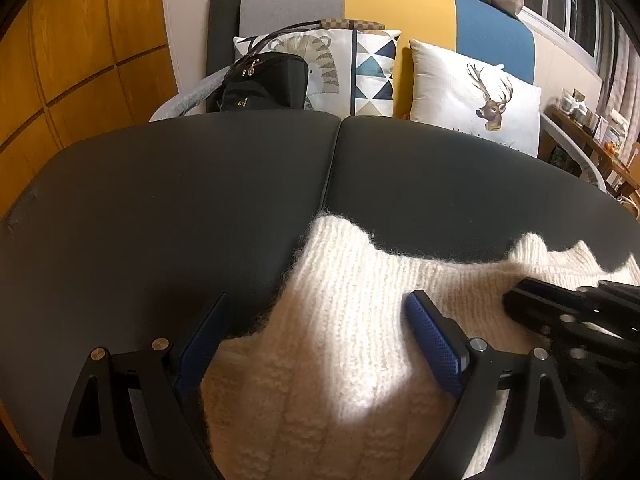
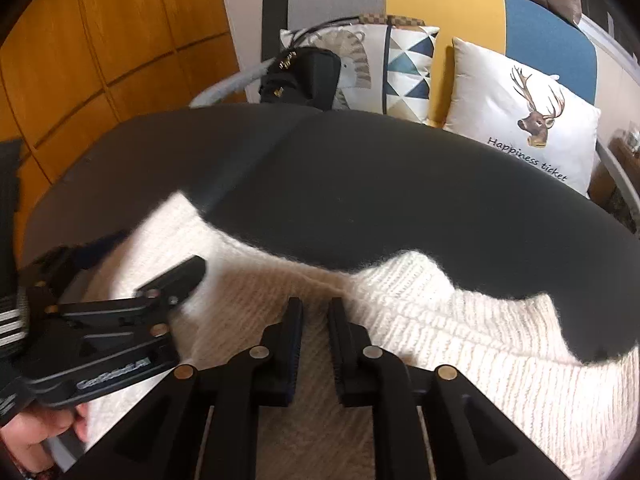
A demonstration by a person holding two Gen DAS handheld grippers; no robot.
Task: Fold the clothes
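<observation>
A fluffy white knit sweater [image 1: 340, 320] lies spread on the dark padded table [image 1: 180, 184]. In the left wrist view my left gripper [image 1: 320, 298] hovers open and wide over the sweater's left part, one blue pad [image 1: 432, 332] on each side of the fabric without pressing it. My right gripper [image 2: 316, 306] points down at the middle of the sweater [image 2: 460, 320], with the jaws narrow and a ridge of knit pinched between them. Creases run out from that pinch. The right gripper [image 1: 520, 300] also shows beside the left one, and the left gripper [image 2: 148, 256] shows in the right wrist view, held by a hand [image 2: 36, 440].
Beyond the table [image 2: 400, 184] stands a grey, yellow and blue sofa [image 1: 400, 4] with a deer cushion [image 1: 480, 100], patterned cushions [image 1: 372, 76] and a black bag [image 1: 264, 84]. Wooden cabinet doors [image 1: 80, 60] fill the left. A cluttered shelf [image 1: 592, 132] is at the right.
</observation>
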